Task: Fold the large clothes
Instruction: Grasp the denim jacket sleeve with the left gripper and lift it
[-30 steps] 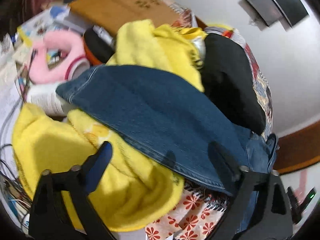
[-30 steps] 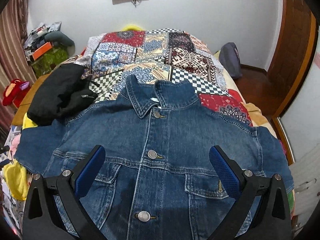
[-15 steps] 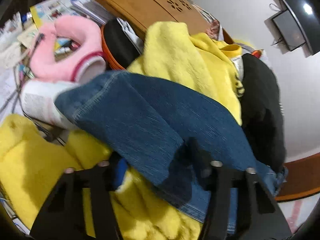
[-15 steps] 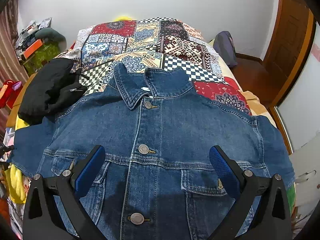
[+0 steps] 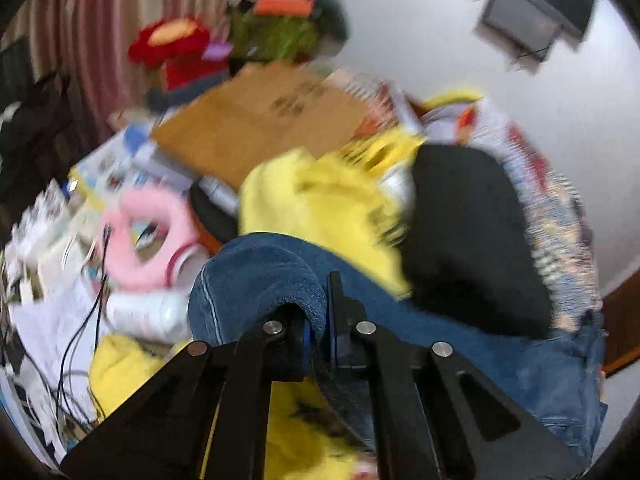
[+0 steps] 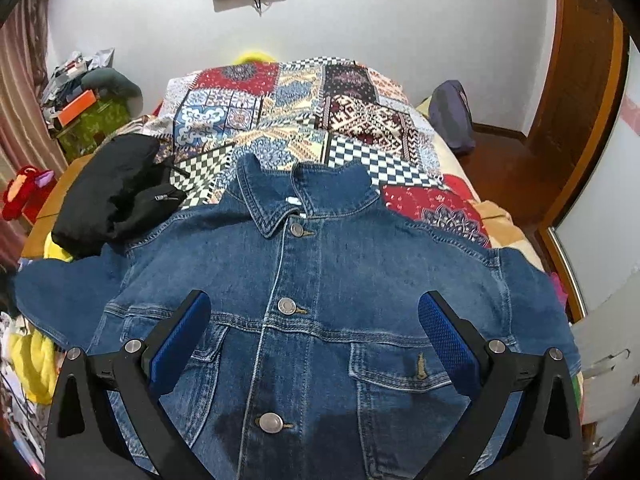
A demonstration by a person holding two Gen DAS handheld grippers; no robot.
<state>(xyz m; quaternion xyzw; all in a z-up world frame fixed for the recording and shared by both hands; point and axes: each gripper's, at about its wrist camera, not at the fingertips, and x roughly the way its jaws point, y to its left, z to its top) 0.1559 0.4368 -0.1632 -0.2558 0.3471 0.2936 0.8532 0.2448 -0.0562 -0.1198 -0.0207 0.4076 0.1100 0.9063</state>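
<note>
A blue denim jacket lies buttoned and face up on a patchwork bedspread, collar toward the far wall. My right gripper is open and hovers above the jacket's chest, touching nothing. In the left wrist view my left gripper is shut on the jacket's left sleeve, with the denim pinched and bulging up between the blue pads. That sleeve hangs past the bed's left edge.
A black garment lies on the bed at the jacket's left shoulder. Yellow cloth, a pink cushion, a cardboard box and cables crowd the floor on the left. A dark bag and a wooden door stand at the right.
My left gripper has closed in on the sleeve end and shut on it, then lifted it. My right gripper stays open over the jacket, barely moving.
</note>
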